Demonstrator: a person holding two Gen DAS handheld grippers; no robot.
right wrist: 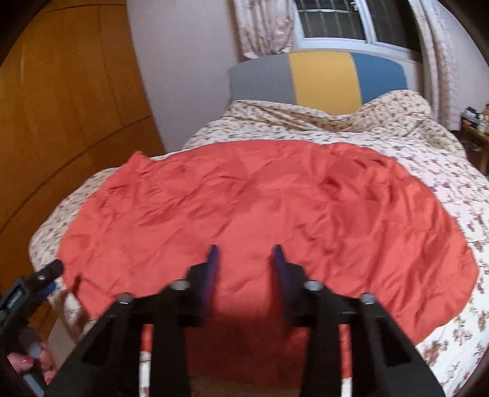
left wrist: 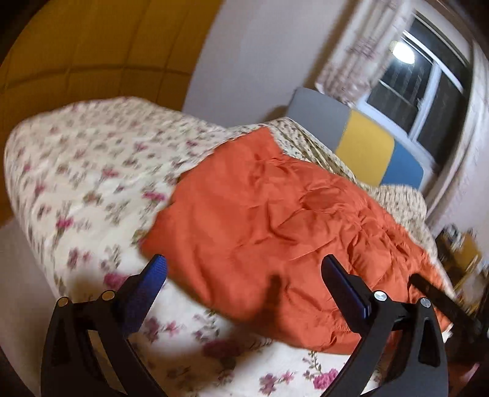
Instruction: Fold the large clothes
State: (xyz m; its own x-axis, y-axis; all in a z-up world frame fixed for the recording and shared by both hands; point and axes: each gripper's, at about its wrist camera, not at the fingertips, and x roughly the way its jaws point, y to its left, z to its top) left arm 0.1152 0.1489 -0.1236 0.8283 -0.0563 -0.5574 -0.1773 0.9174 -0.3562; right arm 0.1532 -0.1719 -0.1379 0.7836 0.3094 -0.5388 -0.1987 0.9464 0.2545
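A large orange-red cloth (right wrist: 259, 207) lies spread and wrinkled across the floral bedspread (right wrist: 443, 158); it also shows in the left wrist view (left wrist: 275, 220). My left gripper (left wrist: 244, 268) is open and empty, just above the cloth's near left corner. It also shows at the left edge of the right wrist view (right wrist: 52, 271). My right gripper (right wrist: 246, 253) is partly open and empty, above the cloth's near edge at the foot of the bed.
The bed's headboard (right wrist: 321, 79) has grey, yellow and blue panels under a window (right wrist: 333, 18) with curtains. A wooden wardrobe (right wrist: 61, 122) stands to the left. A cluttered nightstand (right wrist: 476, 128) is at the far right.
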